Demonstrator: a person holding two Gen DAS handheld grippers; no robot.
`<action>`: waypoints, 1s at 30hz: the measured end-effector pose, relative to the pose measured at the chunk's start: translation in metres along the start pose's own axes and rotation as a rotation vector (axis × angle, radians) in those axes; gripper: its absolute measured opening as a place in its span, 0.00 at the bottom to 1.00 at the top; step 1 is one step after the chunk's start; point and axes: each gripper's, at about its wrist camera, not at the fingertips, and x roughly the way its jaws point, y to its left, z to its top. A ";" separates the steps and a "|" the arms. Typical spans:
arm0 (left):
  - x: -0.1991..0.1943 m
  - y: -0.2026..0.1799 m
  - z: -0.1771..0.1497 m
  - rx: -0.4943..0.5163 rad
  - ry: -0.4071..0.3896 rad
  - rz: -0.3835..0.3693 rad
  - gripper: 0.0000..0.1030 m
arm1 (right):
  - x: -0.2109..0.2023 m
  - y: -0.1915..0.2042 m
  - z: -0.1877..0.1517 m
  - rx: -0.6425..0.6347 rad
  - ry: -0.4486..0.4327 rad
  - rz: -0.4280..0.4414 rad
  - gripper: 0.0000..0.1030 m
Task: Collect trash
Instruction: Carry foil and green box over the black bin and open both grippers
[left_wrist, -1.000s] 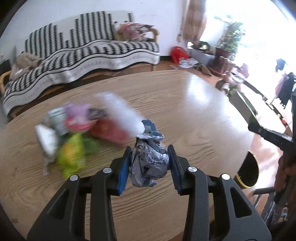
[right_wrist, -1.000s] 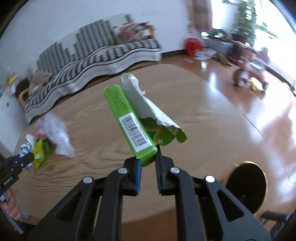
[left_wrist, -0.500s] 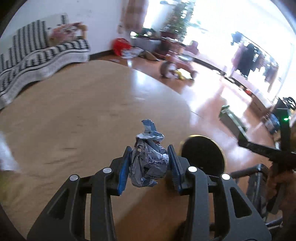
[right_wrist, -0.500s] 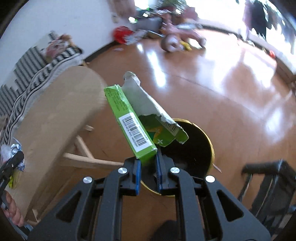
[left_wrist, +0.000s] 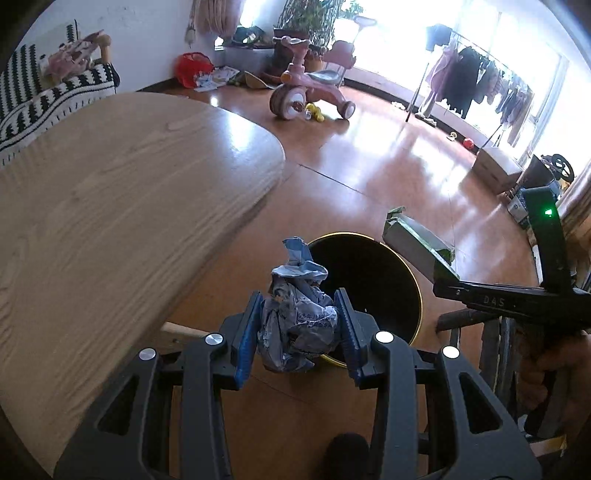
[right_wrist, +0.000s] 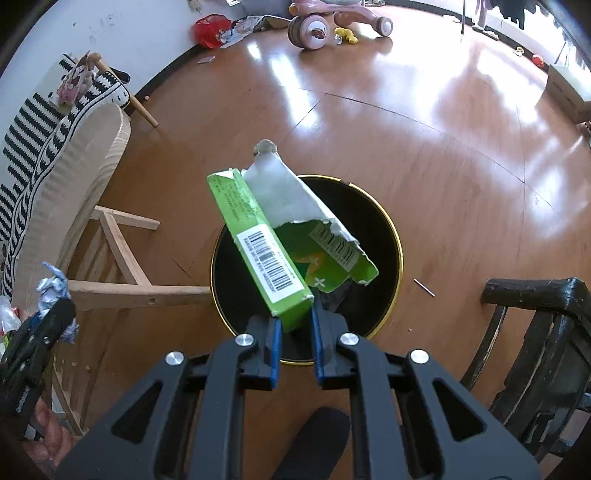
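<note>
In your left wrist view, your left gripper (left_wrist: 299, 332) fills the bottom of the frame, its blue-padded jaws clenched on a crumpled ball of grey-blue printed paper (left_wrist: 297, 317) at lower centre. Just behind that ball, slightly right of centre, the round black waste bin with a gold rim (left_wrist: 376, 291) stands on the glossy brown wooden floor (left_wrist: 388, 177), mouth open toward you. At the right edge your right gripper (left_wrist: 439, 275) comes in sideways, pinching a torn green cardboard box (left_wrist: 413, 240) whose grey inner face hangs over the bin's right rim. The pale oval wooden table top (left_wrist: 110, 206) covers the left half of the frame. Farther up, a pink child's tricycle (left_wrist: 306, 88) sits on the floor at upper centre, and a rack of hanging clothes (left_wrist: 476, 81) stands at upper right against bright windows. In your right wrist view, the right gripper (right_wrist: 295, 325) at bottom centre grips the lower corner of the green box (right_wrist: 258, 243), which tilts up and left, its barcode label facing you and its torn white flap spread to the right; the box sits directly over the black bin (right_wrist: 384, 229) at frame centre. At the left edge the left gripper (right_wrist: 44, 325) shows with the paper ball (right_wrist: 51, 284). A dark wooden chair (right_wrist: 535, 332) occupies the lower right.
</note>
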 end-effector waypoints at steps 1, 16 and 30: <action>0.003 0.000 0.001 -0.001 0.003 -0.003 0.38 | 0.000 -0.001 0.001 0.003 0.000 -0.007 0.17; 0.069 -0.045 -0.003 0.000 0.095 -0.093 0.38 | -0.037 -0.019 0.010 0.093 -0.120 0.024 0.70; 0.107 -0.079 -0.004 0.027 0.128 -0.163 0.67 | -0.070 -0.031 0.013 0.152 -0.197 0.047 0.71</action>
